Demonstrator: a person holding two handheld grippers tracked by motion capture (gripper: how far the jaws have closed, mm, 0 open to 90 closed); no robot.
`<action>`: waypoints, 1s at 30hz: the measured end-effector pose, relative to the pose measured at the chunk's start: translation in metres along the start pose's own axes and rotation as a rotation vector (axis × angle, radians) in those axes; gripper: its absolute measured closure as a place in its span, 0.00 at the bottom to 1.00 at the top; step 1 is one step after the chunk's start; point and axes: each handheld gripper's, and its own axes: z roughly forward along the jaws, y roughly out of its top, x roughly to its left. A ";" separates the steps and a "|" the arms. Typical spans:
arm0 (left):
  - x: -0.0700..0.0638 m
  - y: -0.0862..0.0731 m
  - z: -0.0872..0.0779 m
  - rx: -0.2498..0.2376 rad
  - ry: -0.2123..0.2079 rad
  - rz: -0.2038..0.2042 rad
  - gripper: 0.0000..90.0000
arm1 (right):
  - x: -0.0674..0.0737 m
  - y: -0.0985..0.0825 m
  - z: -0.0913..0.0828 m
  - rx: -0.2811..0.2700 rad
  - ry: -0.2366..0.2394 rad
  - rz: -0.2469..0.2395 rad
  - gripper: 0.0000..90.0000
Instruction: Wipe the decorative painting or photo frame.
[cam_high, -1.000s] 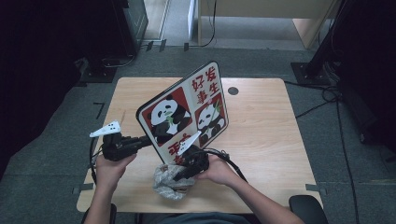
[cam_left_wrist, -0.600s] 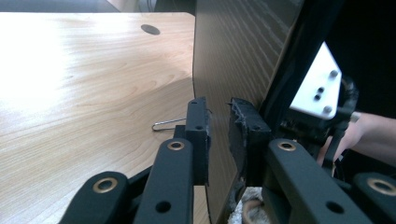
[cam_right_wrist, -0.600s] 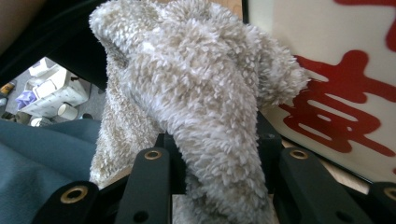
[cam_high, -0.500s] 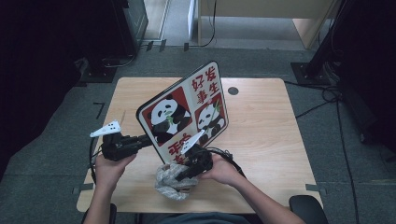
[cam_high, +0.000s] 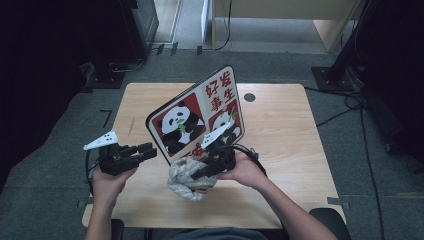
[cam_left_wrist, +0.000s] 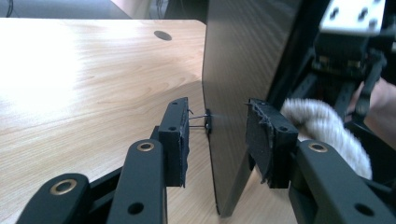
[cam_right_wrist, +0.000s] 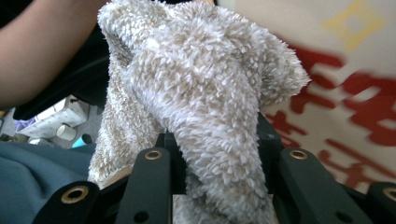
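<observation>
Left gripper (cam_left_wrist: 217, 135) just opened astride board (cam_left_wrist: 243, 70), right gripper (cam_right_wrist: 212, 163) clamping fluffy cloth (cam_right_wrist: 201, 84)

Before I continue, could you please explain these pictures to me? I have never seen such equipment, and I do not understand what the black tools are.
A person sits at a wooden table with a handheld two-jaw gripper in each hand. One camera looks down from above; one rides on each gripper, looking along its jaws. A panda board stands tilted on the table. The left gripper has just been opening: the board's edge is between its pads, not pressed. The right gripper is shut on a fluffy cloth, beside the board's printed face.
</observation>
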 end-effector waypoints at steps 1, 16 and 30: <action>-0.002 0.000 0.000 -0.001 -0.006 0.002 0.66 | 0.001 0.003 -0.004 -0.006 -0.006 -0.002 0.75; -0.016 0.001 0.020 0.023 -0.062 0.008 0.70 | 0.011 0.056 -0.060 -0.071 -0.075 -0.050 0.75; -0.020 0.005 0.027 0.021 -0.051 0.053 0.85 | 0.025 0.108 -0.092 -0.114 -0.126 -0.093 0.75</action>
